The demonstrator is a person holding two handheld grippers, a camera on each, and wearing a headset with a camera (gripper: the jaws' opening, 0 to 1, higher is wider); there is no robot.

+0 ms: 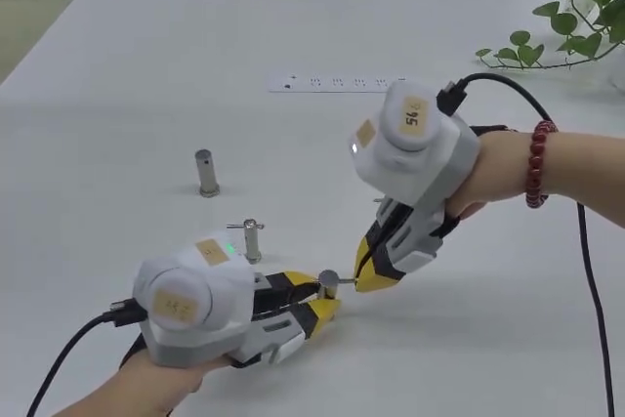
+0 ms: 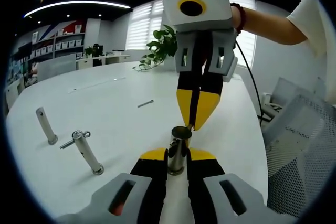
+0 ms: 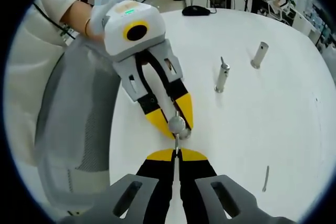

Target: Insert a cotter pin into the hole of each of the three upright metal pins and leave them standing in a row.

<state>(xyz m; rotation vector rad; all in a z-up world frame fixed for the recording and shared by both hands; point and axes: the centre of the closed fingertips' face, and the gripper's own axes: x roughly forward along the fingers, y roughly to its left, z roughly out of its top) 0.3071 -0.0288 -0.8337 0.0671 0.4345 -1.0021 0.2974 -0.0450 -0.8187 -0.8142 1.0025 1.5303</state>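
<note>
My left gripper (image 1: 325, 298) (image 2: 177, 157) is shut on a short metal pin (image 1: 328, 280) (image 2: 178, 150) that stands upright on the white table. My right gripper (image 1: 363, 283) (image 3: 177, 153) comes in from the right, shut on a thin cotter pin (image 3: 177, 142) whose tip meets the held pin's head (image 3: 176, 124). A second metal pin (image 1: 252, 239) (image 2: 87, 151) (image 3: 222, 76) stands with a cotter pin through its top. Behind it a third, plain pin (image 1: 205, 173) (image 2: 45, 125) (image 3: 259, 54) stands upright.
A loose cotter pin (image 2: 145, 103) (image 3: 266, 178) lies on the white table (image 1: 146, 75). A power strip (image 1: 337, 82) lies further back, and a potted plant (image 1: 586, 7) stands at the far right corner. A black cable (image 1: 586, 271) trails from my right gripper.
</note>
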